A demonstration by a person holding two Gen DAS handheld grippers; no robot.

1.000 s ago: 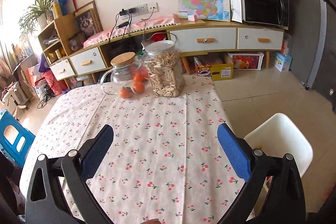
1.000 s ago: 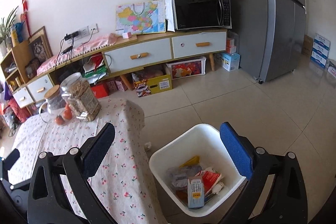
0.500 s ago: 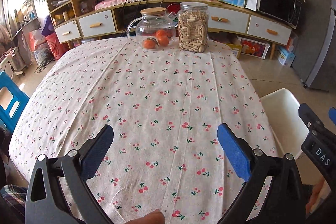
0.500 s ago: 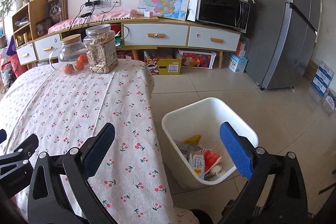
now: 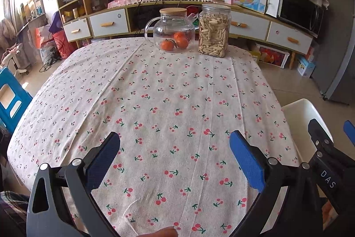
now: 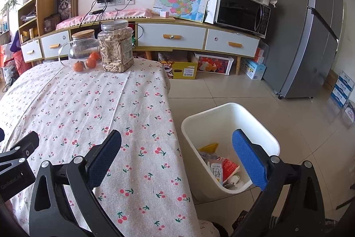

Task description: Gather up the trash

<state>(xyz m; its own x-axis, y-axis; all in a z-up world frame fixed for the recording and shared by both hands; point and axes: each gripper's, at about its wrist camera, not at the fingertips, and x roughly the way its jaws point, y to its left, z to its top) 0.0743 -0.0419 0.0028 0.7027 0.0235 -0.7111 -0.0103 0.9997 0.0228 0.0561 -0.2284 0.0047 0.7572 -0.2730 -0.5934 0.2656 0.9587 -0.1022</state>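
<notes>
Both claws hang wide open w/ nothing between the blue pads: left gripper [image 5: 174, 159] over the cherry-print tablecloth [image 5: 168, 90], right gripper [image 6: 177, 157] straddling the table edge. The white plastic waste bin [image 6: 257, 123] stands on the floor just beside the table, prob. for easy drops. Trash, incl. a red-and-white carton [image 6: 218, 171], already lies inside, below and ahead of the right claw. No loose trash visible on the cloth.

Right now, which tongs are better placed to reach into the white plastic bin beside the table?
The right tongs: they are open, with the white plastic bin just ahead. The left tongs hang open over the cherry-print tablecloth.
</notes>
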